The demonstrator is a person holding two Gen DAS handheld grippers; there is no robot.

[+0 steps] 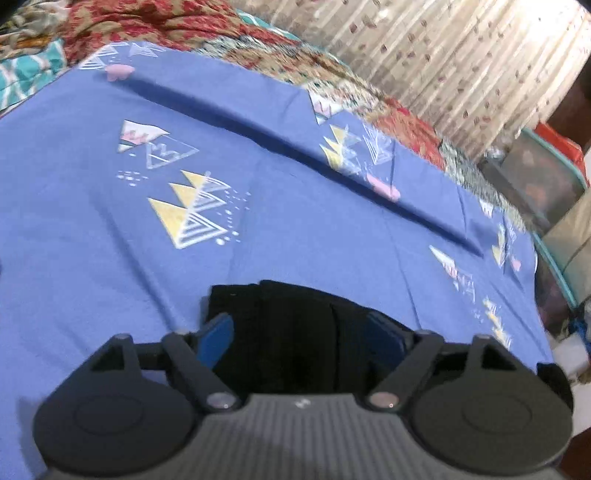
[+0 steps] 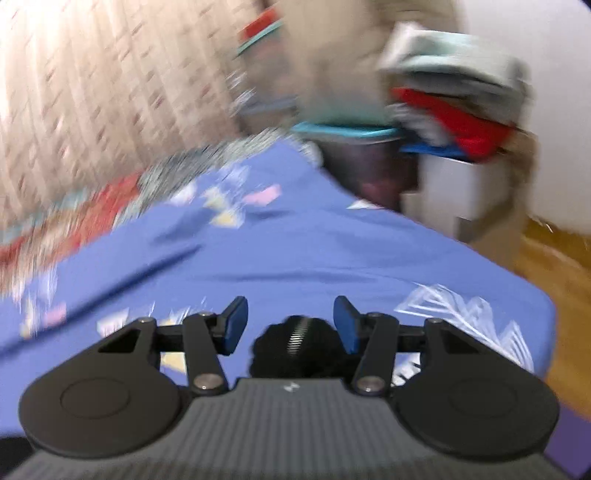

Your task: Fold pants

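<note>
The black pants [image 1: 295, 332] lie on the blue patterned bedsheet [image 1: 110, 258], bunched just in front of my left gripper [image 1: 301, 341]. Its blue-padded jaws stand wide apart on either side of the dark cloth, not closed on it. In the right wrist view, which is blurred by motion, a bunched part of the black pants with a ribbed light strip [image 2: 295, 345] sits between the open jaws of my right gripper [image 2: 291, 326]. Its pads are apart and not pressing the cloth.
The blue sheet [image 2: 295, 251] has a long crease running across it. A red and patterned blanket [image 1: 166, 26] lies along the far side. A curtain [image 1: 461, 66] hangs behind. Stacked clothes and boxes [image 2: 450, 110] stand past the bed corner. Wooden floor [image 2: 554, 266] shows at right.
</note>
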